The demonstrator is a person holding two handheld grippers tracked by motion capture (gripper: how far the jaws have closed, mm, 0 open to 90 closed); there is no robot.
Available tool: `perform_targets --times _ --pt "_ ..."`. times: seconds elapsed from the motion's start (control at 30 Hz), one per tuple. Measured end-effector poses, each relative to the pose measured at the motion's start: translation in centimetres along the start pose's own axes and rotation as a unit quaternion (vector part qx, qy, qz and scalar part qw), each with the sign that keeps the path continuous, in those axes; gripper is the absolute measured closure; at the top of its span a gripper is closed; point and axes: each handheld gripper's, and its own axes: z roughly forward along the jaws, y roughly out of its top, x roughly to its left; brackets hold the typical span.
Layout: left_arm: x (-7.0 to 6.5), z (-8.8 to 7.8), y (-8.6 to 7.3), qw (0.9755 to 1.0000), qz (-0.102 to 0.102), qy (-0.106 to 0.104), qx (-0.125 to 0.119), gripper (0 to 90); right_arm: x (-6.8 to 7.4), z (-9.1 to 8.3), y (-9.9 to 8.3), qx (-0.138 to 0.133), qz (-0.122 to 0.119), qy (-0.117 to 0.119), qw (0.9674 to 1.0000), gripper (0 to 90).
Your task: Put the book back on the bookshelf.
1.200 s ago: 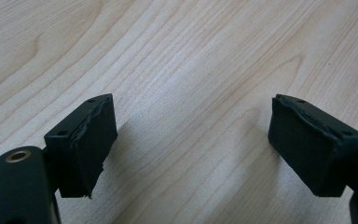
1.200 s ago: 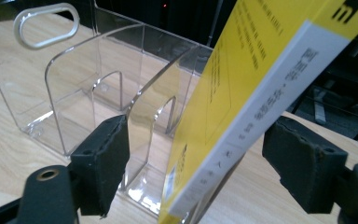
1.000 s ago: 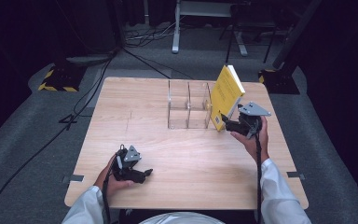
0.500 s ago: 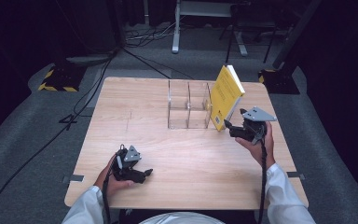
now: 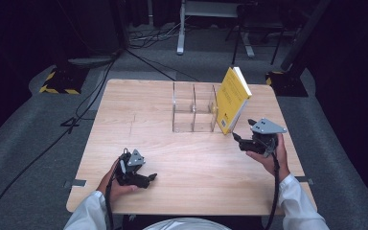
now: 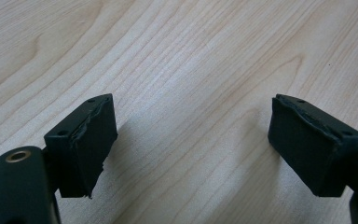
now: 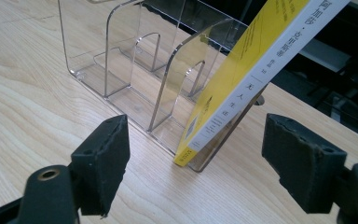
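The yellow book (image 5: 232, 99) is leaning tilted against the clear acrylic rack (image 5: 194, 109) on the worktop (image 5: 182, 158), probably stiff, light and slick-covered, best pinched at its spine by the right gripper (image 5: 238, 142), jaws standing apart.

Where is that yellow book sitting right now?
In the high view, the yellow paperback book stands tilted at the right end of the clear acrylic divider rack, far right of the wooden table, just ahead of the open right gripper.
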Motion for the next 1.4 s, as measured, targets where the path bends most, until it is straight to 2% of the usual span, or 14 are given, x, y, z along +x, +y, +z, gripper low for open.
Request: perform_targets --times 0.2,0.4,0.83,0.93,1.17,1.27,1.4 --pt "0.0 0.0 0.0 1.0 0.001 0.0 0.0 15.9 0.4 -0.4 -0.7 0.008 -0.012 0.017 0.9998 23.9" --pt "0.0 0.0 0.0 1.0 0.0 0.0 0.0 15.9 0.6 -0.9 -1.5 0.015 -0.02 0.023 0.9994 23.7" --pt "0.0 0.0 0.0 1.0 0.0 0.0 0.0 15.9 1.0 -1.6 -4.3 0.043 -0.048 0.051 0.9966 23.4" --pt "0.0 0.0 0.0 1.0 0.0 0.0 0.0 15.9 1.0 -1.7 -4.9 0.049 -0.045 0.055 0.9962 23.4" --pt "0.0 0.0 0.0 1.0 0.0 0.0 0.0 15.9 1.0 -2.0 -7.1 0.069 -0.048 0.045 0.9954 23.2" --pt "0.0 0.0 0.0 1.0 0.0 0.0 0.0 15.9 0.7 -2.3 -8.2 0.067 -0.037 0.041 0.9962 23.4" --pt "0.0 0.0 0.0 1.0 0.0 0.001 0.0 16.0 0.3 -2.7 -9.4 0.074 -0.034 0.04 0.9958 23.3"
